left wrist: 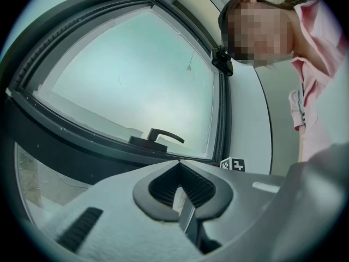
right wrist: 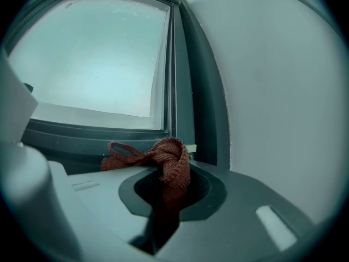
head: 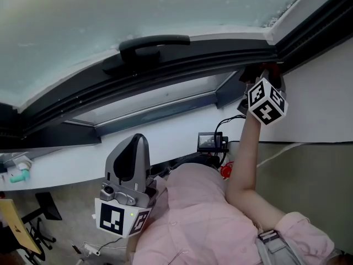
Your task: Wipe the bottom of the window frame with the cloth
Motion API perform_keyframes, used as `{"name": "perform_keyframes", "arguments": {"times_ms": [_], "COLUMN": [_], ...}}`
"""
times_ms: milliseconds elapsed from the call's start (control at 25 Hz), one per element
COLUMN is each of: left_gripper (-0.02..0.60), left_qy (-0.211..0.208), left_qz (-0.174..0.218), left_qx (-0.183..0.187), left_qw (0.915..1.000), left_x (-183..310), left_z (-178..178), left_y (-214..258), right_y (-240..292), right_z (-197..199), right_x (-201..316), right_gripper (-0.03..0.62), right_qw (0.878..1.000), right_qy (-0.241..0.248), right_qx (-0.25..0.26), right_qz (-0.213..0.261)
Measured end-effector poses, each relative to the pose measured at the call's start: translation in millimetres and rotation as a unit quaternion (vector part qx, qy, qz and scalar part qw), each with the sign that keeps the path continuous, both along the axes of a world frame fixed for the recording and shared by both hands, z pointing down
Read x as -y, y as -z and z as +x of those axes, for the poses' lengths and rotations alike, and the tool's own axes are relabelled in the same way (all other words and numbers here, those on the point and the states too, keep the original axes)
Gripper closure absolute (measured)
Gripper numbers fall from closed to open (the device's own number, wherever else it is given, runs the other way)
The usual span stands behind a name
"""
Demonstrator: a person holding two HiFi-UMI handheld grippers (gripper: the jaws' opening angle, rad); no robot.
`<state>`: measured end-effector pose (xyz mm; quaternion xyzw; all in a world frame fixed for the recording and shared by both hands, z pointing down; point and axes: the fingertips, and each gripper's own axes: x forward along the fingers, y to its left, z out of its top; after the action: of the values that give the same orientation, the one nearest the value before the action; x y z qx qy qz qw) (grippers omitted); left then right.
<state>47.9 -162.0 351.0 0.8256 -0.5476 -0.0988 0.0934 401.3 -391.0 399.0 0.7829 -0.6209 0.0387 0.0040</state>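
Your right gripper [right wrist: 172,184] has its fingers grasping the red cloth [right wrist: 163,160] at the right corner of the window frame [right wrist: 109,132]. Wiping seems to be starting, so press down and drag left along the bottom rail. Your left gripper [left wrist: 182,195] has its fingers clenched on nothing.

Wears a pale pink shirt [head: 204,214] with a short right sleeve [head: 302,232], crossed at the near right by a grey strap [head: 269,243] with a buckle. Shows on the left gripper [left wrist: 182,201] a rounded light grey shell and ribbed dark pads, and much the same on the right gripper [right wrist: 169,189]. Bears white cubes with black square markers, the left cube [head: 118,218] and the right cube [head: 266,101]
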Motion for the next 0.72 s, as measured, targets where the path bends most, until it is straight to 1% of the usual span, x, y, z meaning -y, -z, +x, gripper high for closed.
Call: {"name": "perform_keyframes", "arguments": {"times_ms": [160,360,720], "left_gripper": [0.58,0.58,0.58], "left_qy": [0.003,0.0,0.014], "left_qz": [0.0,-0.001,-0.01], "left_qx": [0.001,0.001,0.0], "left_qw": [1.0,1.0,0.9998], "left_x": [0,0,-14], "left_z": [1,7,4], "left_y": [0,0,0], "right_y": [-1,-1,-2], "right_z": [2,1,0], "right_x": [0,1,-4], "right_gripper": [0.549,0.549,0.54], "right_qw": [1.0,1.0,0.997], "right_qy": [0.0,0.012,0.07], "right_qx": [-0.003,-0.006,-0.036], "right_qz": [0.0,-0.002,-0.023]}}
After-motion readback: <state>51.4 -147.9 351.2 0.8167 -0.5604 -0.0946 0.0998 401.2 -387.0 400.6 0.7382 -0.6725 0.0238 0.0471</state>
